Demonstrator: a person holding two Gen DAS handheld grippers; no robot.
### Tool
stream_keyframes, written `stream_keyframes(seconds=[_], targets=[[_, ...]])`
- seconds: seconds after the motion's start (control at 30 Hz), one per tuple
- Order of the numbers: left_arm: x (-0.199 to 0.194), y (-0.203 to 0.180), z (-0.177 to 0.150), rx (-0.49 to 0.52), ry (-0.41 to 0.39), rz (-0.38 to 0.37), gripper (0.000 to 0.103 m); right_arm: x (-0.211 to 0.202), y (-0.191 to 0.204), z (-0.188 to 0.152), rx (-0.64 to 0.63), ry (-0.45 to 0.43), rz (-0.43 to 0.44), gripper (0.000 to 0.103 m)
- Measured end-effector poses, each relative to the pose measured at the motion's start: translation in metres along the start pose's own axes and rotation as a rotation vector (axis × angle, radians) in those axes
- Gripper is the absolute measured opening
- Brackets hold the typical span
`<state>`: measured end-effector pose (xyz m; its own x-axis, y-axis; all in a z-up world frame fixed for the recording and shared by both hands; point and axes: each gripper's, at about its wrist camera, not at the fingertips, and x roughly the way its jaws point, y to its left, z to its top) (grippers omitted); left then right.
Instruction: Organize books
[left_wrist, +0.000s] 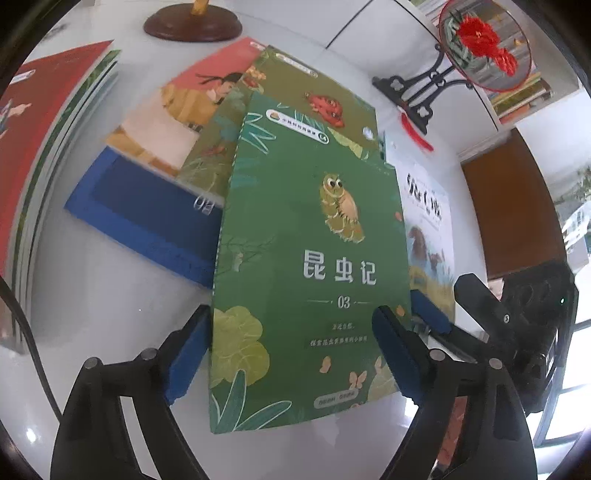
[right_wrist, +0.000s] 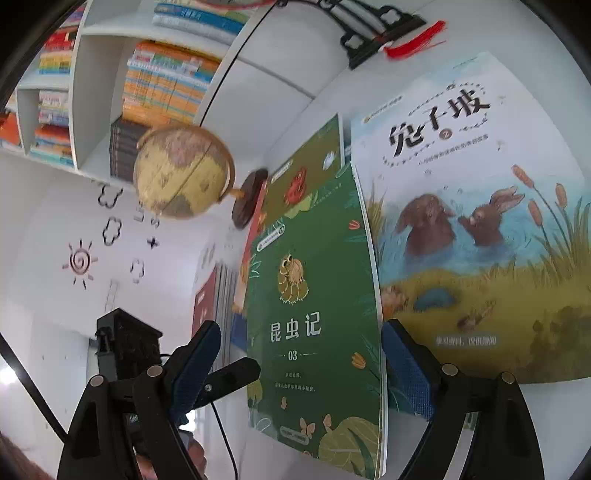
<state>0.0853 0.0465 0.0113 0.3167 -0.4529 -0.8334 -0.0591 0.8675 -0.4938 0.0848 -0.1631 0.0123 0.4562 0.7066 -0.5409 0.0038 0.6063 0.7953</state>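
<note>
Your white table (left_wrist: 110, 295) carries a loose spread of books. The green book (left_wrist: 314, 258) lies on top; the rabbit book (right_wrist: 480, 221) sits just beside it, a blue book (left_wrist: 140, 206) partly beneath. Your left gripper (left_wrist: 291, 343) and right gripper (right_wrist: 299, 365) both straddle the green book, fingers spread wide, released.

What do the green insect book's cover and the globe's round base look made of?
Green insect book with the "03" cover: thin paperback, probably coated card; its pale sheen and slim edge suggest a soft, semi-gloss cover. Dark brown round globe base: looks like turned wood with a polished finish, going by the reddish-brown tone and highlights, though moulded plastic is possible.
</note>
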Motion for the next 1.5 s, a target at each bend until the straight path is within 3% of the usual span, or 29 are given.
stream_keyframes(seconds=[0.13,0.27,0.33,0.4,0.5,0.6,0.67,0.77,0.8,0.87,0.93,1.03,1.1,1.17,1.3,1.43,1.5], targets=[[-0.002,-0.001,-0.004,0.057,-0.001,0.086,0.084,0.0,0.004,-0.014,-0.013,0.07,0.008,0.088],[-0.001,-0.002,-0.003,0.091,-0.004,0.086,0.084,-0.01,-0.005,-0.031,0.05,0.093,0.02,0.082],[0.0,-0.002,-0.003,0.103,-0.017,0.077,0.085,-0.012,-0.001,-0.036,0.007,0.069,-0.016,0.082],[0.001,-0.003,-0.004,0.127,-0.014,0.059,0.09,-0.002,0.009,-0.039,-0.047,0.072,-0.032,0.086],[0.001,-0.003,-0.004,0.155,0.002,0.039,0.091,0.006,0.02,-0.042,-0.109,0.065,-0.037,0.103],[-0.002,0.003,-0.004,0.123,0.005,-0.007,0.091,0.006,0.02,-0.045,-0.106,0.045,-0.042,0.101],[-0.005,0.008,-0.003,0.109,-0.011,0.013,0.091,0.004,0.016,-0.046,-0.06,0.039,-0.043,0.092],[-0.006,0.014,-0.003,0.111,-0.014,0.008,0.091,-0.015,0.01,-0.048,-0.032,0.0,0.085,0.05],[-0.007,0.016,-0.004,0.107,-0.015,-0.006,0.091,-0.021,0.012,-0.05,-0.057,-0.011,0.139,0.045],[-0.008,0.018,-0.004,0.103,-0.015,-0.023,0.091,-0.019,0.013,-0.051,-0.086,0.021,0.155,0.045],[-0.008,0.019,-0.005,0.101,-0.022,-0.032,0.091,-0.009,0.008,-0.051,-0.072,0.054,0.098,0.045],[-0.007,0.015,-0.009,0.136,-0.029,-0.014,0.091,0.007,0.007,-0.056,-0.06,0.083,0.117,0.044],[-0.005,0.012,-0.011,0.152,-0.033,0.001,0.091,0.015,0.013,-0.06,-0.112,0.077,0.019,0.026],[-0.006,0.013,-0.011,0.125,-0.035,-0.013,0.091,0.02,0.016,-0.062,-0.139,0.067,-0.094,0.015],[-0.008,0.02,-0.013,0.033,-0.037,-0.052,0.085,0.015,0.019,-0.065,-0.172,0.039,-0.149,0.015],[-0.019,0.004,-0.02,0.068,-0.053,-0.046,0.083,0.018,0.019,-0.058,-0.197,0.069,-0.185,0.015],[-0.025,-0.002,-0.022,0.077,-0.075,-0.095,0.083,0.017,0.015,-0.056,-0.192,0.063,-0.186,0.015]])
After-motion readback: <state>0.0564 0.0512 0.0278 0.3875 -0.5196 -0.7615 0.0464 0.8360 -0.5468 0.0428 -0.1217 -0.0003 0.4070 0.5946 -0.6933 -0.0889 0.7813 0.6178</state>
